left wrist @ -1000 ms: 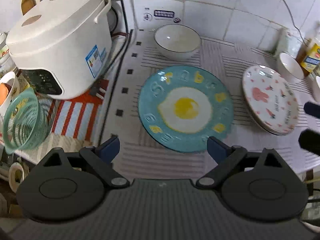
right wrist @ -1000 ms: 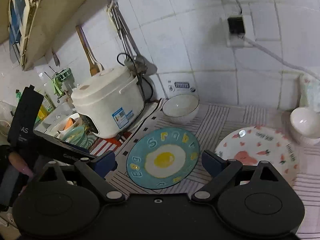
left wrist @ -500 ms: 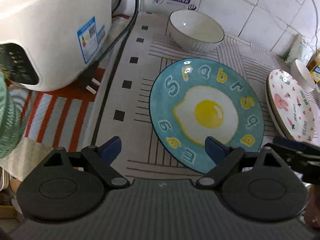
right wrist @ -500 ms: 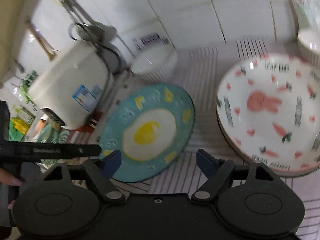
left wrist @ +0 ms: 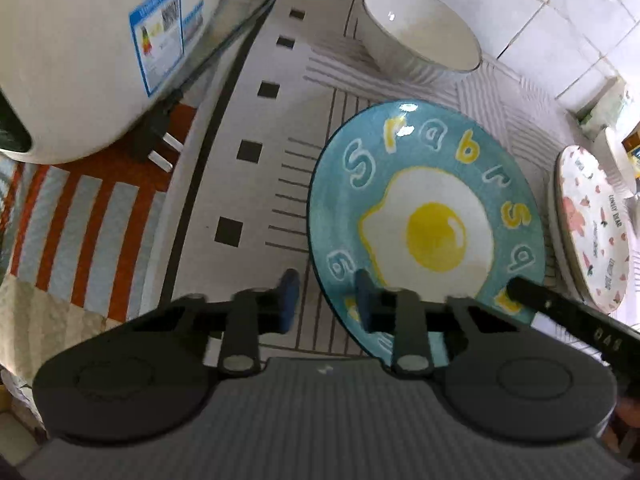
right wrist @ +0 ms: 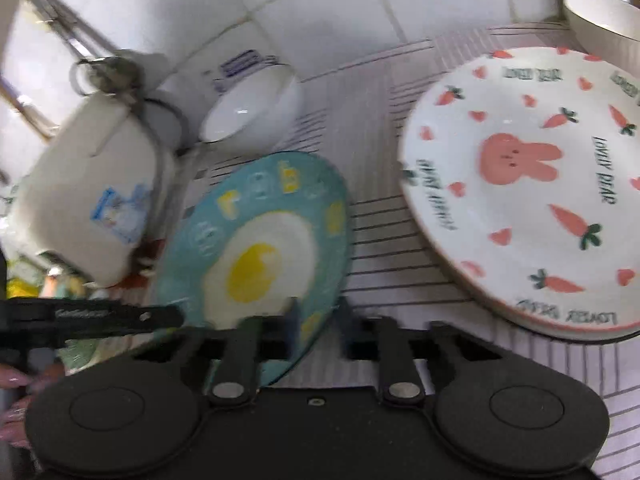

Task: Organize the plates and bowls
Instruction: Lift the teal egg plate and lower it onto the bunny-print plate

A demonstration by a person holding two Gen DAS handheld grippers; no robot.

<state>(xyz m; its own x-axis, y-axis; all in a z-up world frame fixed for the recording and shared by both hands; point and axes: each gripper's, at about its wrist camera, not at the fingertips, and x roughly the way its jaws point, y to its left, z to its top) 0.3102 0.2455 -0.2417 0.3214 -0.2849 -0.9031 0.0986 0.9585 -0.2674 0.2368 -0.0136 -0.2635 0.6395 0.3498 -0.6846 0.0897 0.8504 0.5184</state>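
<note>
While the egg plate (left wrist: 432, 216) lies on the mat (left wrist: 256, 40) near the front edge, its near rim is taken between the jaws of both grippers. The right gripper (right wrist: 320, 320) has just been closing and is pressed onto the rim at the plate's right side, though blur softens the contact. The left gripper (left wrist: 326, 300) has also just been closing with the rim between its pads. A strip of mat is seen between the outer pad and the rim, so a firm pinch cannot be told.

The task is judged to be at an early stage: nothing has yet been lifted, and the egg plate is not yet stacked. The bunny plates (right wrist: 520, 184) are already piled just to the right, apart from the egg plate. The large bowl (left wrist: 420, 36) is left on its own behind it, near the wall. The small bowl (right wrist: 604, 20) is set beyond the pile, well apart from the large one.

One egg plate is counted, two bunny plates as far as the rims show, and two bowls. One cooker (left wrist: 100, 48) stands to the left.
</note>
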